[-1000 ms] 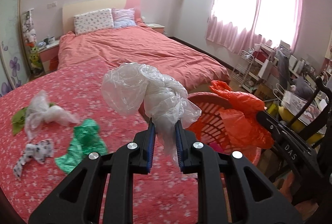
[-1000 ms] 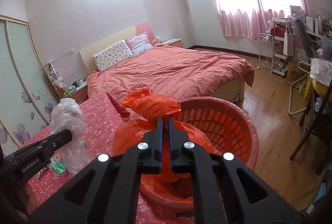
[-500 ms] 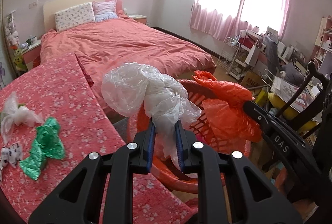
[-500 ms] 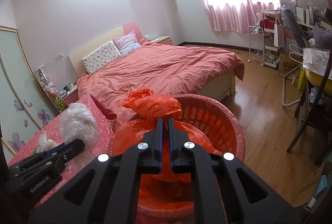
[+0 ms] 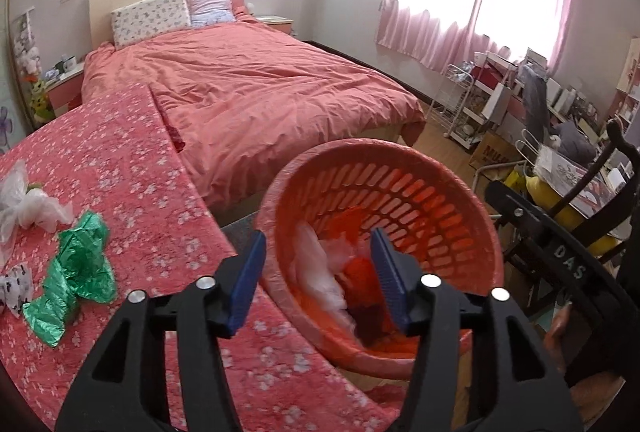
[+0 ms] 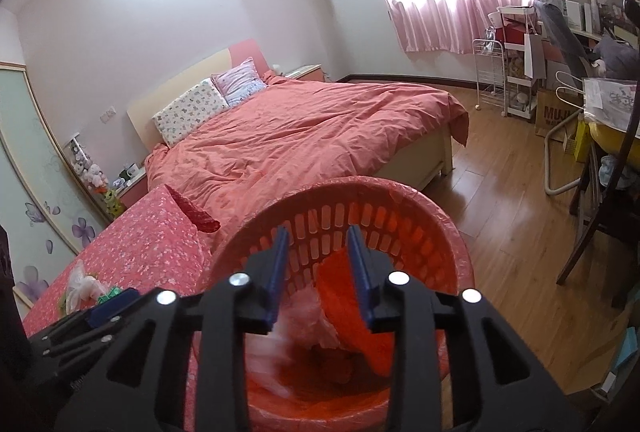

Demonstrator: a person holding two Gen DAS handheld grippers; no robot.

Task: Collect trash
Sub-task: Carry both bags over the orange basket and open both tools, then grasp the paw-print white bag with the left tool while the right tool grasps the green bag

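Note:
A red slotted basket (image 5: 424, 188) stands beside the floral red table; it also shows in the right wrist view (image 6: 400, 204). My left gripper (image 5: 318, 272) is open and empty above the basket. A clear plastic bag (image 5: 320, 272) and an orange bag (image 5: 356, 268) lie inside, blurred. My right gripper (image 6: 318, 270) is open and empty over the basket, with the orange bag (image 6: 340, 292) and the clear bag (image 6: 304, 316) below it. A green bag (image 5: 76, 272), a clear bag (image 5: 28, 204) and a patterned scrap (image 5: 14, 288) lie on the table.
The floral red table (image 5: 132, 184) is at left, with a pink-covered bed (image 5: 256, 88) behind it. A white wire rack (image 6: 496, 80), a dark wooden chair (image 6: 600, 208) and cluttered shelves stand at right on the wooden floor (image 6: 508, 232).
Both grippers opened over the basket. The clear bag dropped from the left one and the orange bag from the right one into the basket.

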